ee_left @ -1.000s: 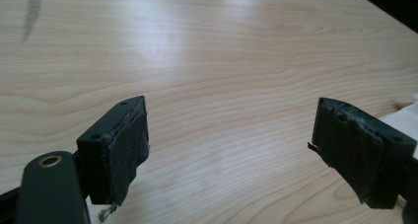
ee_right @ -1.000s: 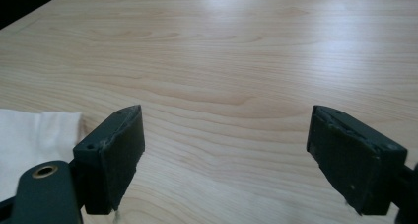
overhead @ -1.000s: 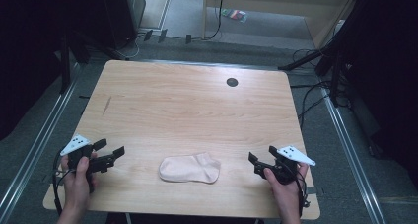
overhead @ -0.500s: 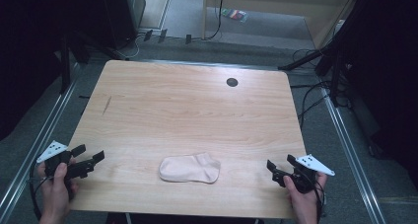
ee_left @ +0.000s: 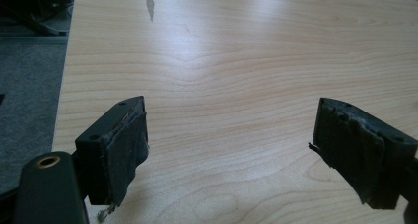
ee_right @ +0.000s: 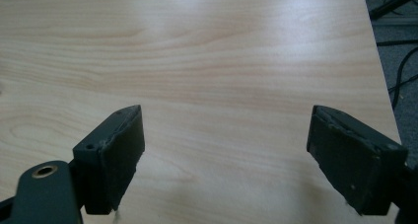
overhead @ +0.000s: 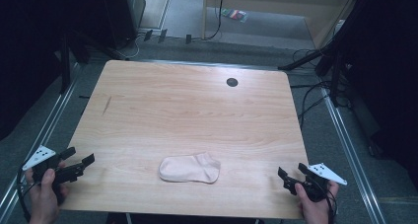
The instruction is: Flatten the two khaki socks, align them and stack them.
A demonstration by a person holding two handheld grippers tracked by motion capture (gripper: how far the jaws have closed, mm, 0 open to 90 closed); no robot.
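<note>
A pale pink sock [overhead: 190, 168] lies flat near the front middle of the wooden table [overhead: 187, 110]. My left gripper [overhead: 78, 157] sits at the table's front left corner, held in a hand, open with nothing between its jaws. In the left gripper view the two black pads [ee_left: 121, 145] stand wide apart over bare wood. My right gripper [overhead: 292, 171] is at the front right corner, also open and empty. Its pads [ee_right: 116, 152] stand wide apart in the right gripper view. Both grippers are well clear of the sock.
A small dark round hole [overhead: 231, 82] marks the table's far side. A dark streak [overhead: 107, 104] shows on the left of the top. Cables and dark stands [overhead: 315, 61] lie on the grey floor around the table.
Both grippers have drawn back and outward from beside the sock to the table's front corners. The sock has not moved.
</note>
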